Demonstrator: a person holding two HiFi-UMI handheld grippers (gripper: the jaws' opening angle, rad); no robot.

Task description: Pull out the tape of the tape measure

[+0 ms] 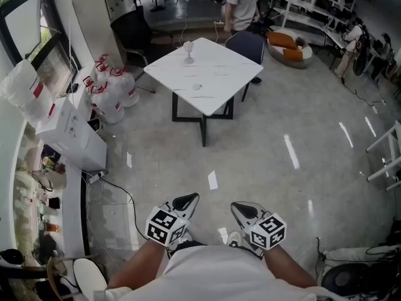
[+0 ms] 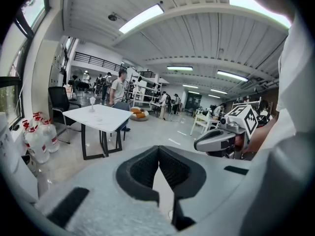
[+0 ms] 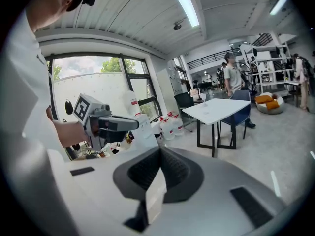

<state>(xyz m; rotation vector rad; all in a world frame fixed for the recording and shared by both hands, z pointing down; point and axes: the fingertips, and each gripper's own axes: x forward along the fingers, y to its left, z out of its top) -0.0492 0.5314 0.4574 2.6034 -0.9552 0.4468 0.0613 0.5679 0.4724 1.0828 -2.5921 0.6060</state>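
In the head view my left gripper [image 1: 188, 200] and right gripper [image 1: 241, 209] are held close to my body over the floor, both with jaws together and nothing between them. The white table [image 1: 219, 74] stands a few steps ahead. On it are a stemmed glass-like object [image 1: 188, 52] and a small pale item [image 1: 197, 86], too small to identify. The left gripper view shows shut jaws, the table [image 2: 106, 114] far off and the right gripper [image 2: 216, 139] alongside. The right gripper view shows shut jaws and the left gripper [image 3: 113, 123] beside it.
Several water jugs [image 1: 109, 93] and a white box [image 1: 72, 133] line the left wall. A black chair [image 1: 133, 33] and a blue chair [image 1: 247, 46] stand by the table, with a person [image 1: 241, 5] behind. A cable [image 1: 119, 196] crosses the floor at my left.
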